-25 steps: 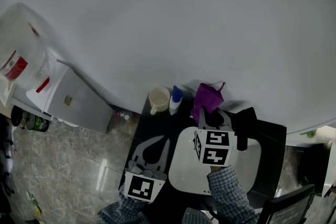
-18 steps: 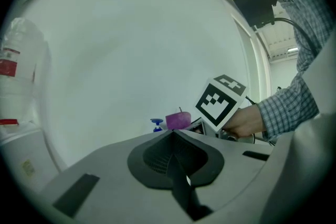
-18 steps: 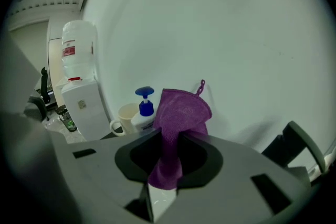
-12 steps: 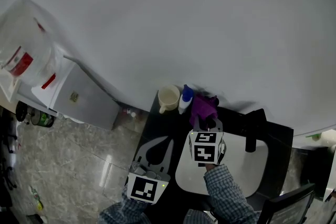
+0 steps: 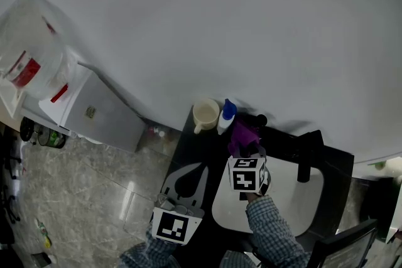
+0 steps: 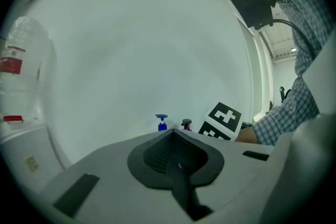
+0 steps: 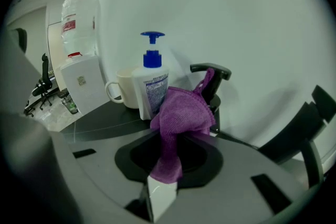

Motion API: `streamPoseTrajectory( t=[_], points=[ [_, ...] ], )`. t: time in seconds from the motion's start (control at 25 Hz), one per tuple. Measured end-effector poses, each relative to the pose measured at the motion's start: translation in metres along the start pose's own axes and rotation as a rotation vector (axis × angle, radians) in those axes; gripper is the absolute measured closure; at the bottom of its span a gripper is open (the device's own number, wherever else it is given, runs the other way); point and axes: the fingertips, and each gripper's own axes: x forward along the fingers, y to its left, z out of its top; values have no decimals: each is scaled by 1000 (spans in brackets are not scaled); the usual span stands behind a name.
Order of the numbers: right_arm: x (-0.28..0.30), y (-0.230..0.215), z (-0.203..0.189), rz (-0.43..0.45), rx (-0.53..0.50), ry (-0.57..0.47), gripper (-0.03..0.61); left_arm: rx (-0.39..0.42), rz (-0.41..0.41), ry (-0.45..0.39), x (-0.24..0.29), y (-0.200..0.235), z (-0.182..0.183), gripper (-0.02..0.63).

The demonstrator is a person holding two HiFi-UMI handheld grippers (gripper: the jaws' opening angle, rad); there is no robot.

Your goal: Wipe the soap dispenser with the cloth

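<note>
The soap dispenser [image 7: 151, 87], a white bottle with a blue pump, stands on the dark counter next to a cream mug [image 7: 122, 94]. My right gripper [image 7: 167, 165] is shut on a purple cloth [image 7: 181, 115], whose bunched top sits just right of the bottle, close against its side; contact is unclear. In the head view the cloth [image 5: 242, 137] lies just below and right of the dispenser [image 5: 227, 115], ahead of the right gripper [image 5: 246, 150]. My left gripper [image 5: 200, 167] hangs shut and empty off the counter's left edge; from it the blue pump [image 6: 161, 122] shows far ahead.
A black tap [image 7: 211, 73] rises just behind the cloth. A white basin [image 5: 289, 198] with a black faucet [image 5: 308, 157] fills the counter's right part. At the far left stands a water cooler [image 5: 94, 113] with its bottle [image 5: 28, 53]. The white wall is close behind.
My right gripper has carried the cloth left and down, closing most of the gap to the soap dispenser. The left gripper has stayed put.
</note>
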Motion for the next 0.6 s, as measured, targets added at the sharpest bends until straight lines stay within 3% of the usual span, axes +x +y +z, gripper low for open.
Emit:
streamPoseTrajectory(
  t=[0.44, 0.6],
  points=[
    [-27, 2, -29, 45, 10, 27, 497, -10, -16, -23, 6, -7, 6, 612],
    [-54, 1, -24, 41, -63, -30, 497, -3, -27, -33, 11, -10, 11, 612]
  ],
)
